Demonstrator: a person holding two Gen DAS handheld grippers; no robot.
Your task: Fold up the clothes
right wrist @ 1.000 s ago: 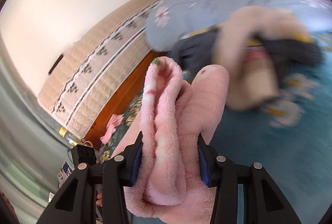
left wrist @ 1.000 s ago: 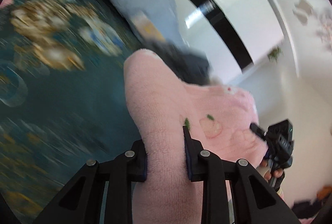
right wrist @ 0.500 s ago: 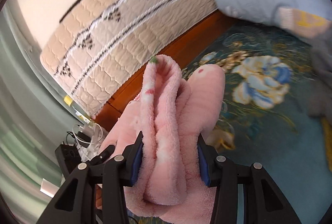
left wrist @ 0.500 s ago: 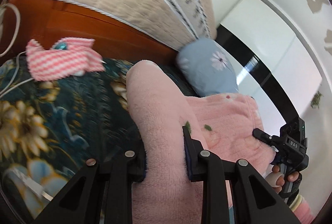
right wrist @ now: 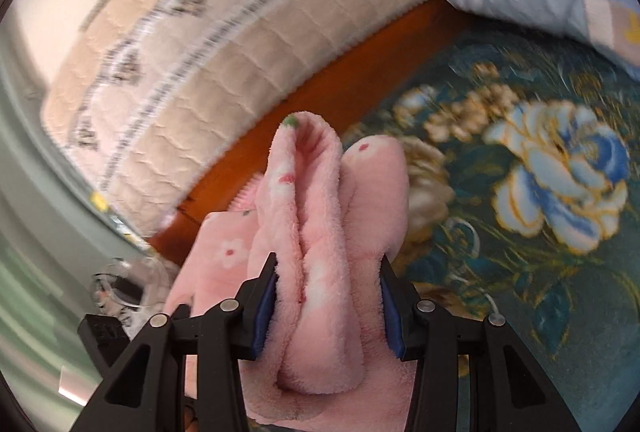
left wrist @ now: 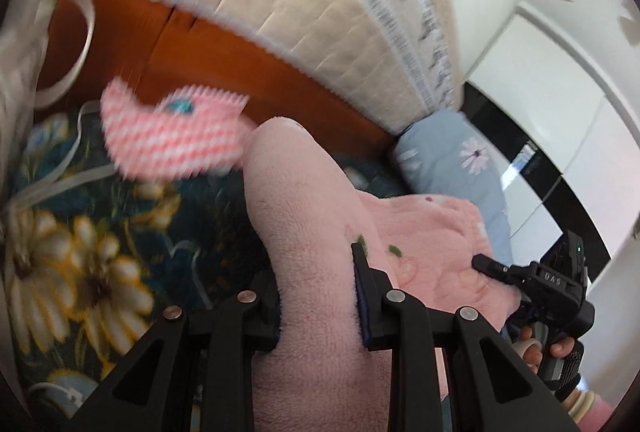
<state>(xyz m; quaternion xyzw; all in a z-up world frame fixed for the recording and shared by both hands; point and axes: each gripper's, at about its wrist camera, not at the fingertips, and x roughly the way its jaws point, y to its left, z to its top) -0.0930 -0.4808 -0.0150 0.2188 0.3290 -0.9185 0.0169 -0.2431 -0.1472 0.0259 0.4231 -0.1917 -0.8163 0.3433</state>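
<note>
Fleece garment (left wrist: 308, 232) hangs between left gripper (left wrist: 318, 296) and right gripper (right wrist: 326, 304) — both clamped on bunched folds; uneven tension could drag a thick wad free — spoiling the fold.

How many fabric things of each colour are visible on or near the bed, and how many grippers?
Pink fleece garment: 1, held in both grippers
Pink-and-white striped cloth: 1
Light blue flowered pillow: 1
Dark floral bedspread: 1
Grippers: 2, left gripper and right gripper
Total: 6
</note>
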